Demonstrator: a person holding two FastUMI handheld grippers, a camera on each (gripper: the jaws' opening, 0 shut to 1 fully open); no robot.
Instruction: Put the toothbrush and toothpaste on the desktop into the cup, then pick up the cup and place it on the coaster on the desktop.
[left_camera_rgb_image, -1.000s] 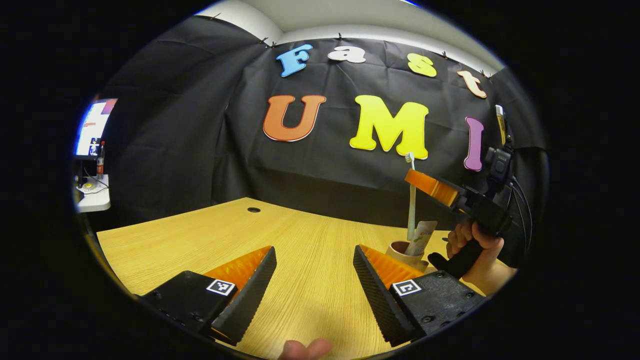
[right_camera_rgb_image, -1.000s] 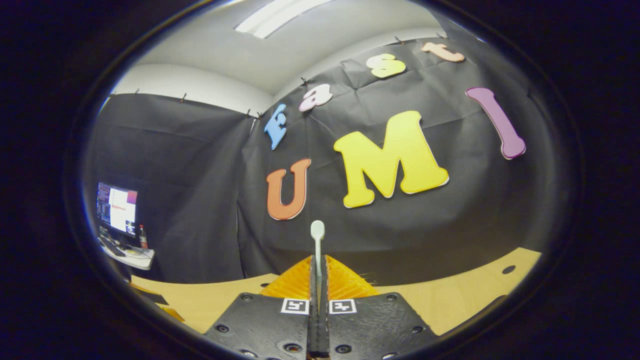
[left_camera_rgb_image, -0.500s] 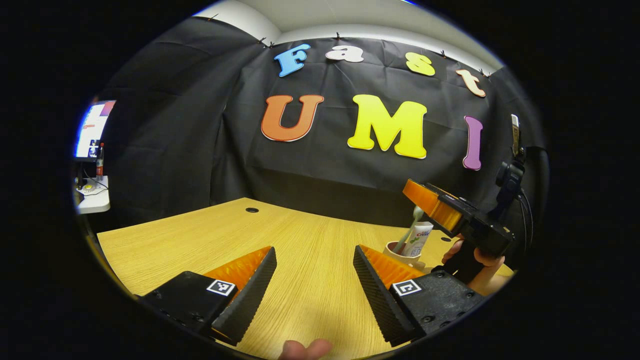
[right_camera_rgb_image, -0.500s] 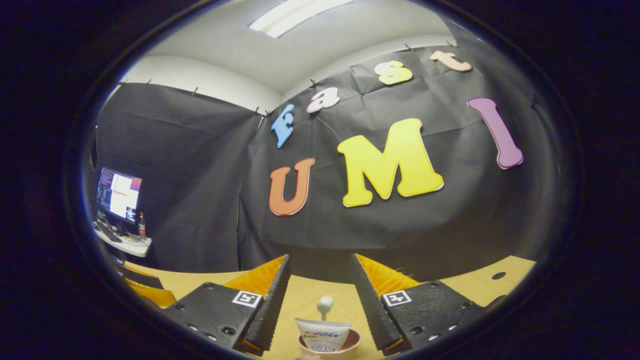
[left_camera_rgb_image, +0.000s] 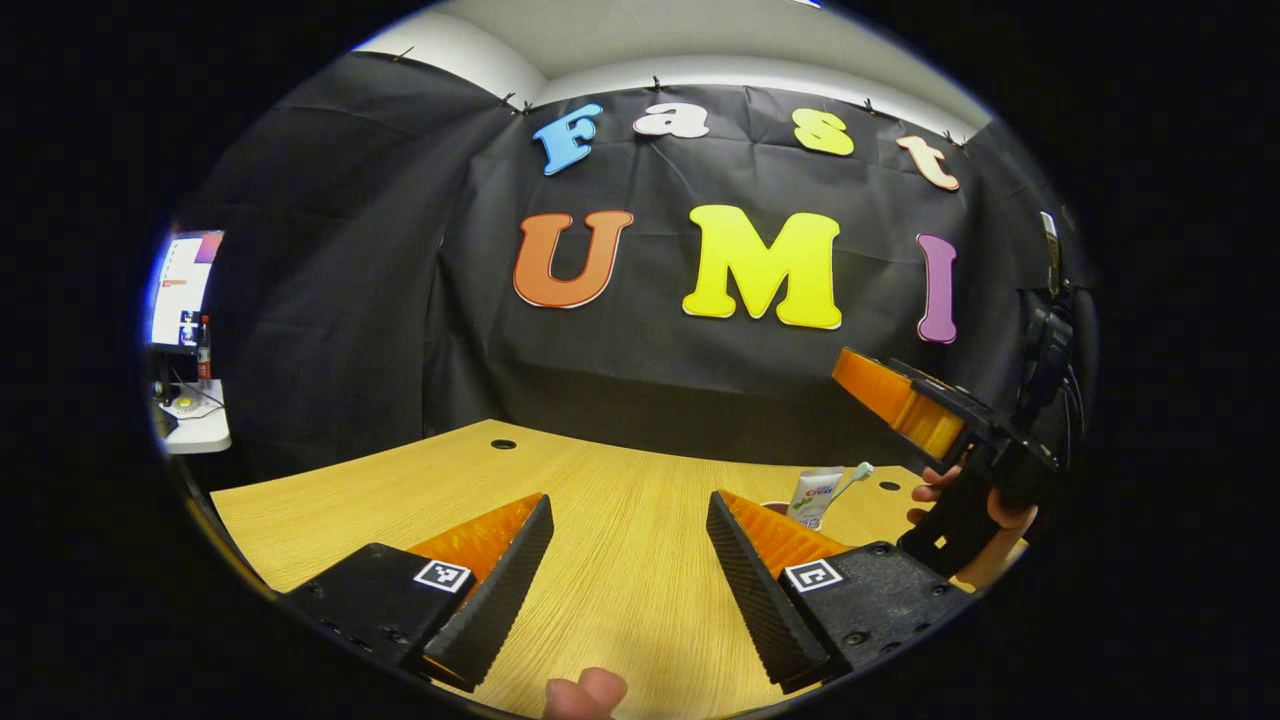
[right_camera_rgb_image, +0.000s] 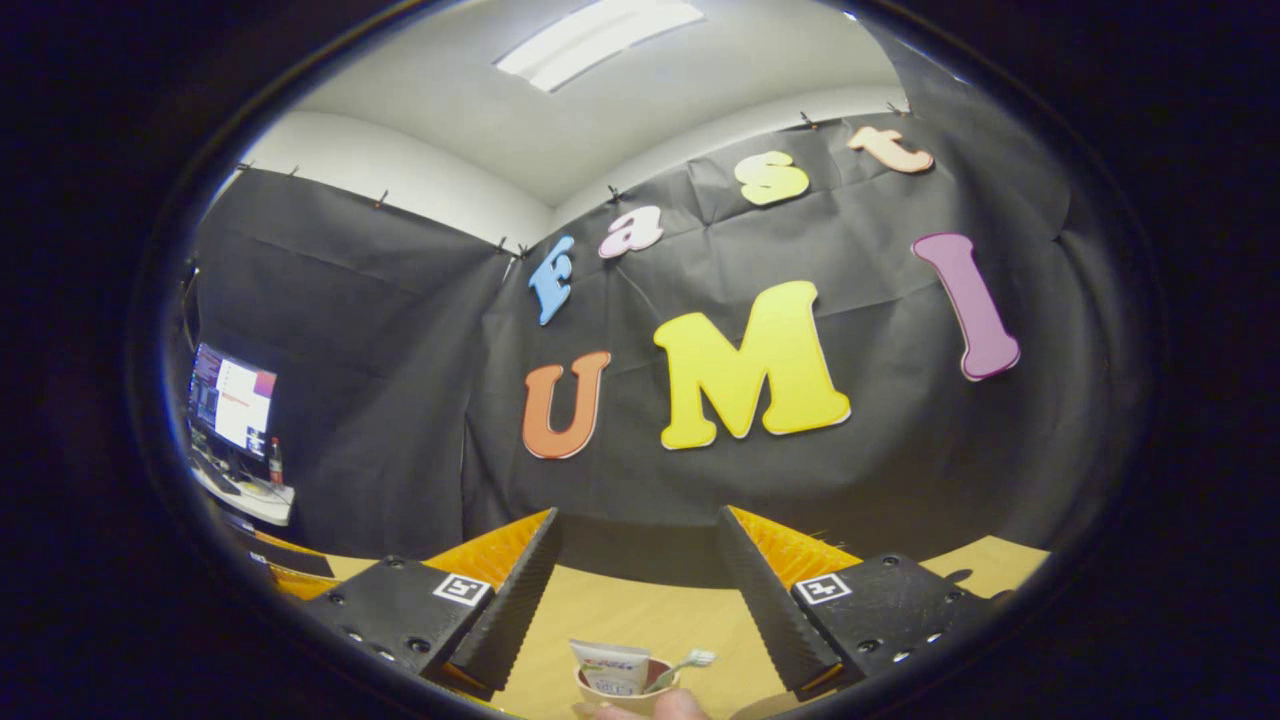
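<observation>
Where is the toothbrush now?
The white plastic toothbrush leans in the small round cup beside the white toothpaste tube, low in the right gripper view, below its open jaws.

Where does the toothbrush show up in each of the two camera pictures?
Left gripper view: toothbrush at lower right, leaning beside the toothpaste.
Right gripper view: bottom centre, head leaning right out of the cup.
Shared landmark: the toothpaste tube beside it.

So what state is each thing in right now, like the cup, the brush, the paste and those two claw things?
Cup: upright on the desk, not held.
Toothbrush: in the cup, leaning, head up.
Toothpaste: standing in the cup.
Left gripper: open, holding nothing, above the desk.
Right gripper: open, holding nothing, above the cup.
Monitor: switched on.
</observation>
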